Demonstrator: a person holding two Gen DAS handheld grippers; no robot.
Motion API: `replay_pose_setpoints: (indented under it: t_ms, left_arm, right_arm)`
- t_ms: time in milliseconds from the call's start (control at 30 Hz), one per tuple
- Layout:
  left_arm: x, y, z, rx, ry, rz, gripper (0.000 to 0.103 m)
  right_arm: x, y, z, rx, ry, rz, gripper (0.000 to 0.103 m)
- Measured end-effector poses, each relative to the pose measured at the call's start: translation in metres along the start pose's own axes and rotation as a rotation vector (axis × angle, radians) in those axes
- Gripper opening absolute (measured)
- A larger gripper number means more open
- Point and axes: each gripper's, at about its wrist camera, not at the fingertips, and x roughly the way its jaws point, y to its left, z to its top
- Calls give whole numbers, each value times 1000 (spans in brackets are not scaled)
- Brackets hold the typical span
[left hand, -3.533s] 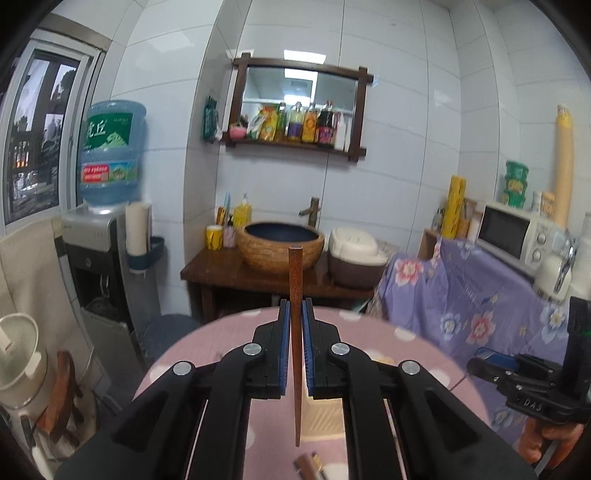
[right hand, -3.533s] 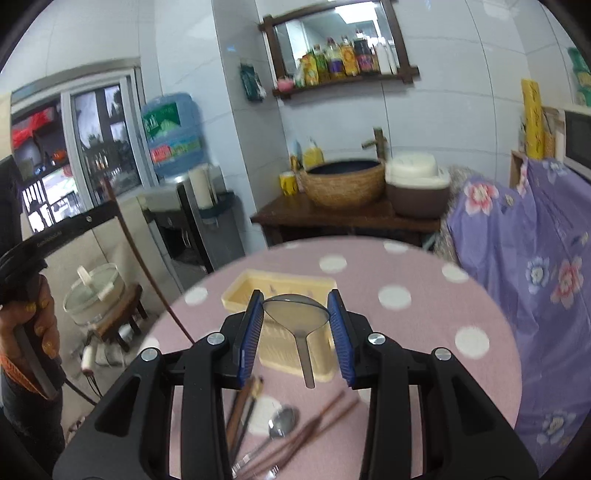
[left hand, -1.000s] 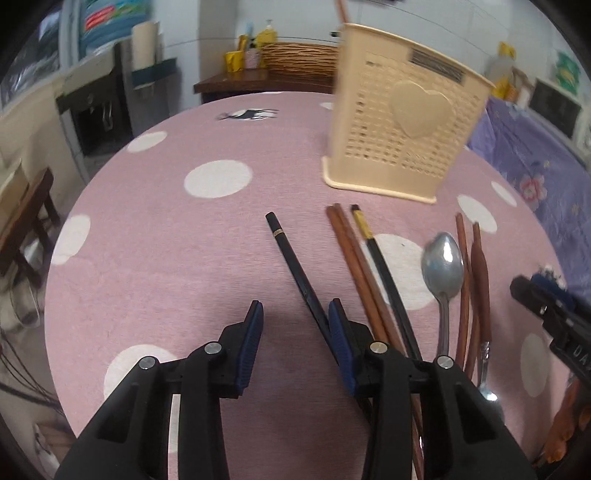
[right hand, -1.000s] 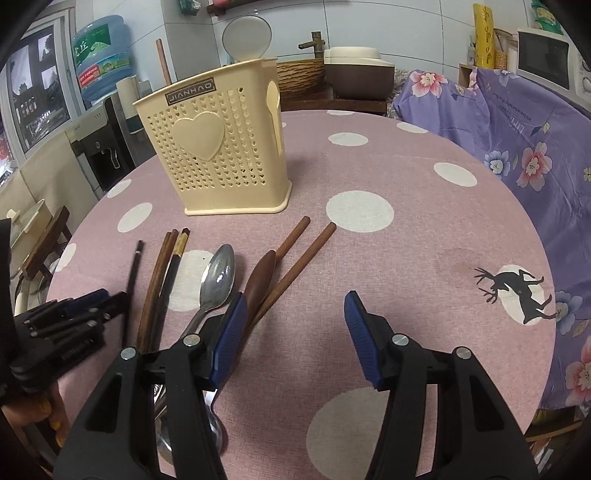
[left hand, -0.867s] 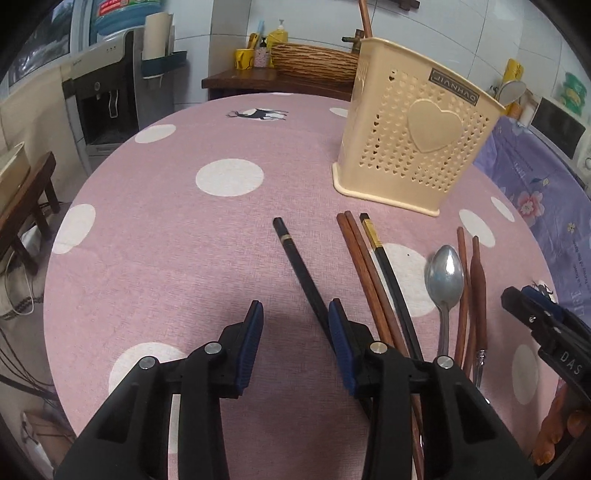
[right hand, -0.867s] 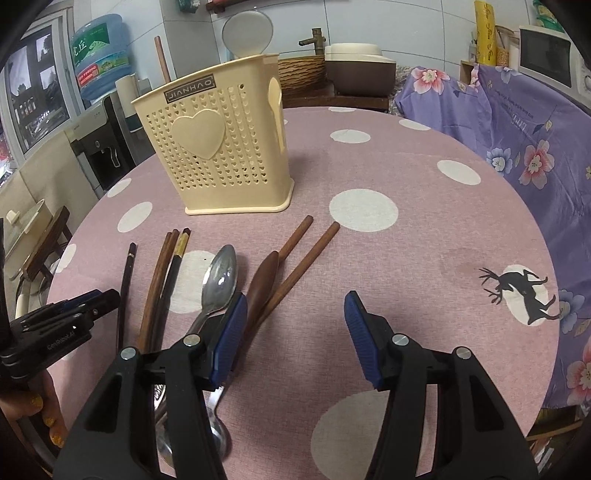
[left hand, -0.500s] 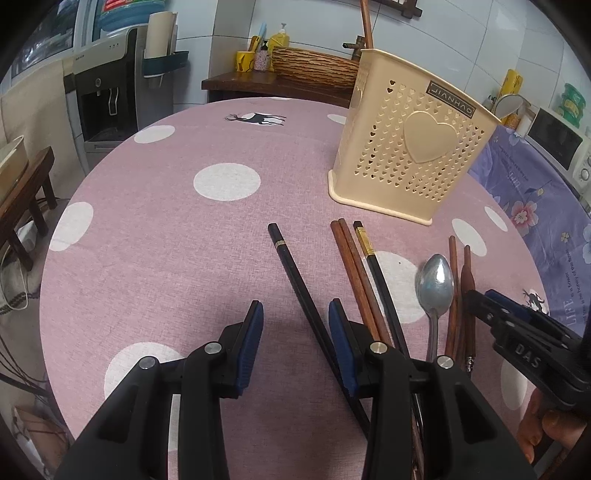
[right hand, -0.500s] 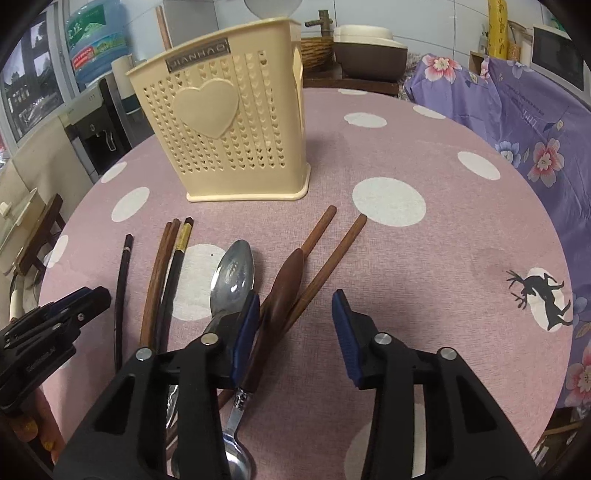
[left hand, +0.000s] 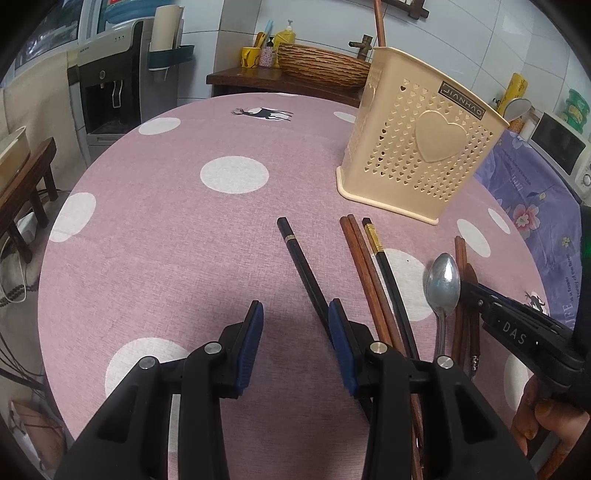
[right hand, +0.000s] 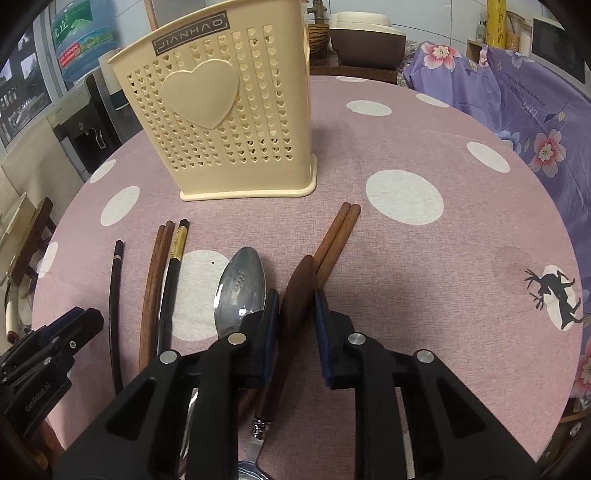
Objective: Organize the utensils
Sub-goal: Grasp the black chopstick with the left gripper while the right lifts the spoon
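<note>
A cream perforated utensil holder (right hand: 221, 122) (left hand: 417, 147) stands on the pink dotted table (left hand: 166, 221), with a brown chopstick (left hand: 378, 22) and a ladle (left hand: 517, 109) inside. Before it lie a black chopstick (left hand: 299, 258), two brown chopsticks (left hand: 364, 266), a gold-banded black chopstick (right hand: 173, 266), a steel spoon (right hand: 240, 284), a wooden-handled utensil (right hand: 299, 288) and another brown pair (right hand: 336, 236). My right gripper (right hand: 295, 299) (left hand: 471, 295) is closing, with the wooden handle between its pads and thin gaps left. My left gripper (left hand: 294, 317) (right hand: 74, 321) is open, and the black chopstick runs under its right finger.
A purple floral cloth (right hand: 535, 92) covers furniture to the right of the table. Behind it are a wooden side table with a woven basin (left hand: 317, 66) and a water dispenser (left hand: 107, 92). A low wooden stool (left hand: 22, 173) stands off the table's left edge.
My right gripper has moved forward and down over the wooden-handled utensil, and its jaws have narrowed from wide to close around the handle. The left gripper has kept still.
</note>
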Motion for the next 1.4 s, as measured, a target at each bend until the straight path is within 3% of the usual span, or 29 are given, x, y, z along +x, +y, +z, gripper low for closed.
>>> replay_pose_setpoints:
  t_ms: [167, 533, 800, 1033, 1400]
  left_arm:
    - [1, 3, 0, -8, 5, -2, 38]
    - [5, 5, 10, -7, 19, 4, 38]
    - [19, -4, 22, 9, 56, 22, 37]
    - [34, -22, 32, 59, 75, 84, 14]
    - [48, -40, 41, 136, 63, 170, 9]
  right_arm:
    - [-11, -15, 0, 73, -16, 121, 16]
    - [-68, -36, -4, 87, -161, 283, 16]
    - [-97, -33, -15, 18, -264, 269, 16]
    - [-108, -33, -21, 1, -297, 258, 16]
    - [-112, -30, -25, -6, -307, 243, 16]
